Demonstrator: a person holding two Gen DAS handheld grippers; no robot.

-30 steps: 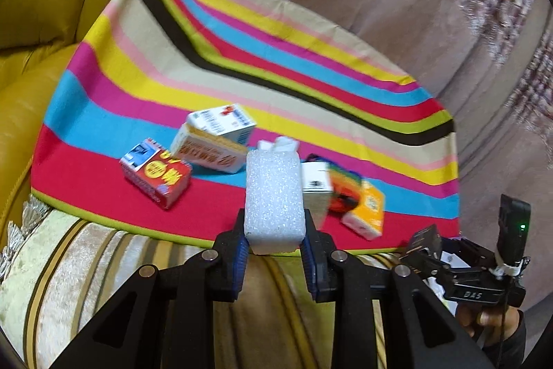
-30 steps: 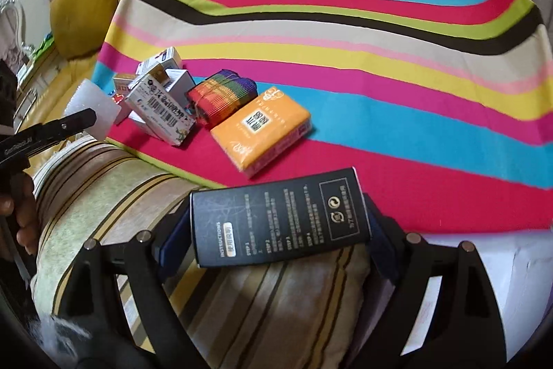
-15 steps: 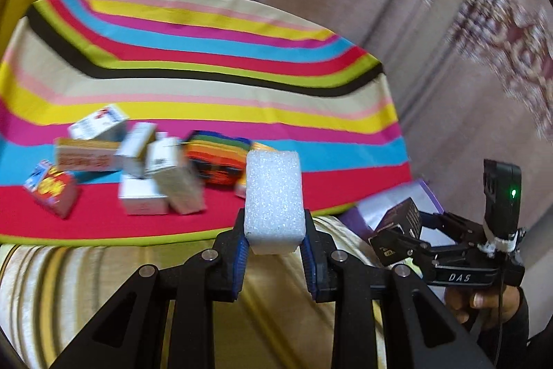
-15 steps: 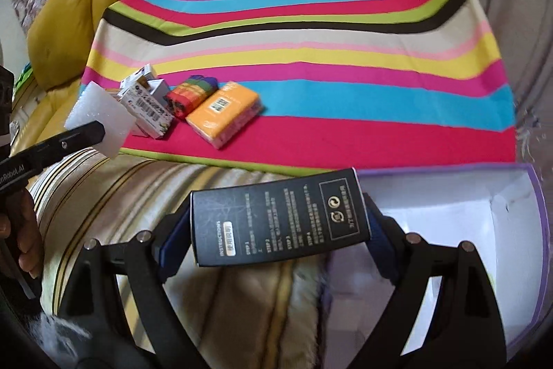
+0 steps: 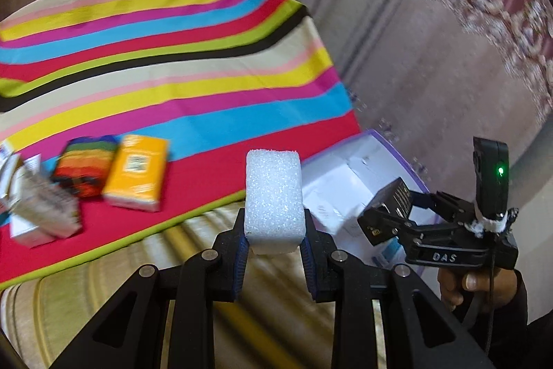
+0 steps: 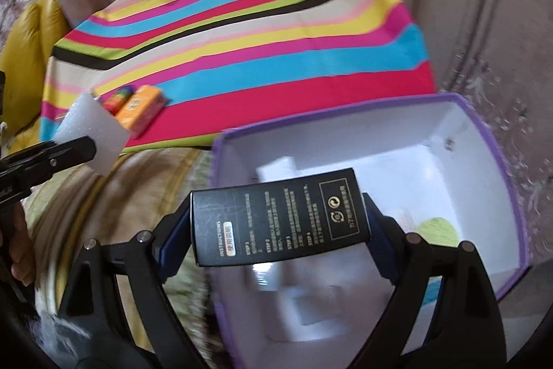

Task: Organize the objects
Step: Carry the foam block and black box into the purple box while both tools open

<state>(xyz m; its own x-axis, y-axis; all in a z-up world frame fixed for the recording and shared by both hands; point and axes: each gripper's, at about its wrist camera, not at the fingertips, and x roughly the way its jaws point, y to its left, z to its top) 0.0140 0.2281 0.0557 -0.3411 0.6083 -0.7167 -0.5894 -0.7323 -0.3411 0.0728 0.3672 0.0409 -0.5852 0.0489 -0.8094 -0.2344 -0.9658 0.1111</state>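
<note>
My left gripper [image 5: 274, 230] is shut on a white foam block [image 5: 273, 196], held upright over the edge of the striped cloth [image 5: 172, 85]. My right gripper [image 6: 280, 227] is shut on a black box with printed text [image 6: 280, 217], held crosswise above the open purple-rimmed box [image 6: 497, 140]. In the left wrist view the right gripper with its black box [image 5: 397, 199] hovers over that purple-rimmed box [image 5: 380, 140]. The foam block [image 6: 91, 132] also shows at the left of the right wrist view.
An orange packet [image 5: 136, 172], a rainbow-striped item [image 5: 84, 166] and blurred small cartons [image 5: 38, 213] lie on the cloth's red band. The purple-rimmed box holds white items and something lime green [image 6: 437, 229]. A striped cushion [image 5: 121, 282] lies below; a yellow sofa [image 6: 24, 37] stands left.
Both grippers have swung right, away from the cartons on the cloth. The purple-rimmed box has come into view, and the black box now hangs over its opening. Both grips are unchanged.
</note>
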